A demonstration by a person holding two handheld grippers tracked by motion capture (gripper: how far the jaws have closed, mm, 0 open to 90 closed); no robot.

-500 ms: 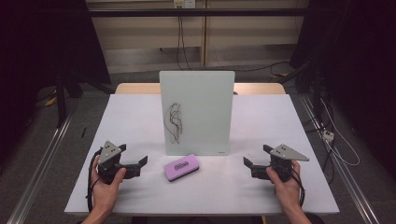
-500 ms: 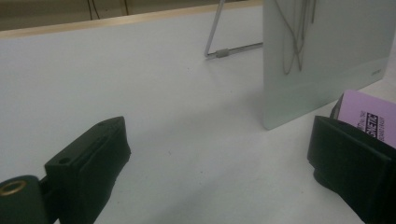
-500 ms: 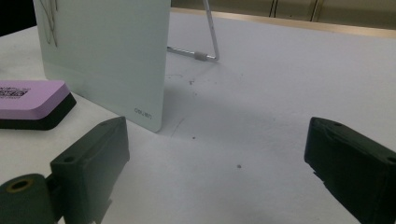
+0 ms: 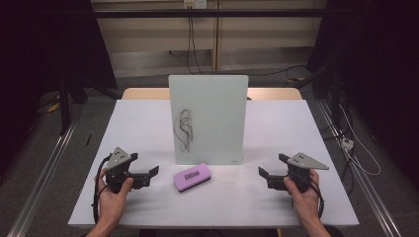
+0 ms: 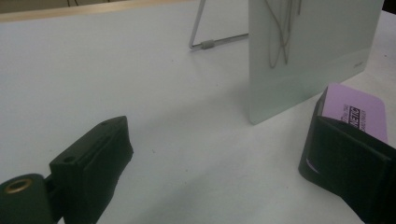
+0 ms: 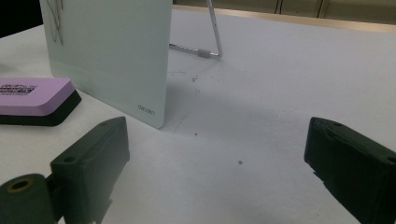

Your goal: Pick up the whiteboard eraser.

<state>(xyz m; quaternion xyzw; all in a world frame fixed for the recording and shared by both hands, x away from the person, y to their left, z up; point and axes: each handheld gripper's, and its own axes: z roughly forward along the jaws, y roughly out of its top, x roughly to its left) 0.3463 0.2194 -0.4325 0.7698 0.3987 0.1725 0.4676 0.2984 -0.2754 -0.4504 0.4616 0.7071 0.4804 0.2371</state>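
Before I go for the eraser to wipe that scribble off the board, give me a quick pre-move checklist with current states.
1. Left gripper jaws open, nothing between them: ok.
2. Right gripper jaws open, nothing held: ok.
3. Eraser lies flat on the table, untouched, between the grippers: ok.
4. Board stands upright on its wire stand: ok.
5. Scribble on the board's face, not yet wiped: not ok.
6. Stand firm enough for wiping pressure: cannot tell.
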